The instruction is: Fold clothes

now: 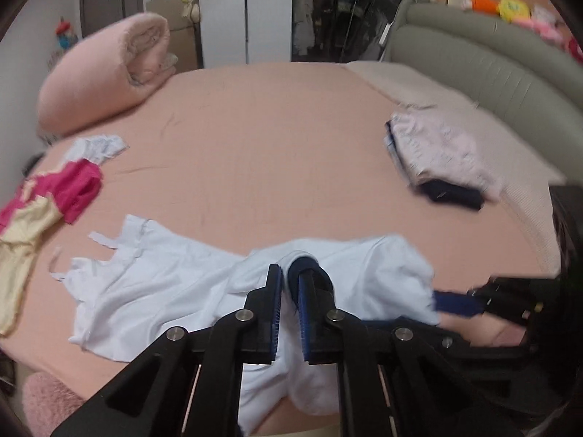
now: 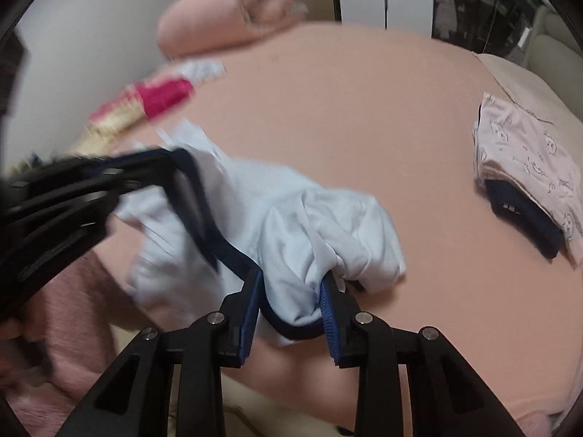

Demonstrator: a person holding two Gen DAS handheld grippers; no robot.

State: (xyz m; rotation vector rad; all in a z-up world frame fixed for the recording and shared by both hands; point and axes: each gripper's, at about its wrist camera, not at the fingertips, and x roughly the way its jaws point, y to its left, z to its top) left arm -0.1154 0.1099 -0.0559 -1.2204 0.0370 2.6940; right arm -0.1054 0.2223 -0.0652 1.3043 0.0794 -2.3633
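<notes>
Garment: a white top with navy trim (image 1: 153, 291) is lying crumpled at the near edge of the bed (image 1: 262, 138) — both tools are working on it.
Left hand-held gripper (image 1: 289, 276): its blue pads are standing close together, pinching the navy-edged fold of the top; white cloth is bunching up between and below the fingers.
Right hand-held gripper (image 2: 291, 284): its jaws are standing partly apart, with a wad of white cloth and a loop of navy trim sitting between them; both pads are pressing against the wad.
Left wrist view only: the top is showing its full spread to the left, ragged hem strips included; a small white piece (image 1: 98, 147) is lying beyond the pink-and-cream garment (image 1: 47, 204), and plush toys (image 1: 510, 9) are sitting behind the grey headboard (image 1: 473, 47).
Right wrist view only: the navy trim is running as one band from the left tool across to the right one — the printed figures on the folded pale-pink piece (image 2: 528, 167) are also readable here, blurred in the other view.
Both views: the rolled pink blanket (image 1: 109, 73) is resting at the far left, and the folded pile with a dark item (image 1: 452, 191) under it is lying well apart to the right.
Blur: the other tool is smearing in each view.
</notes>
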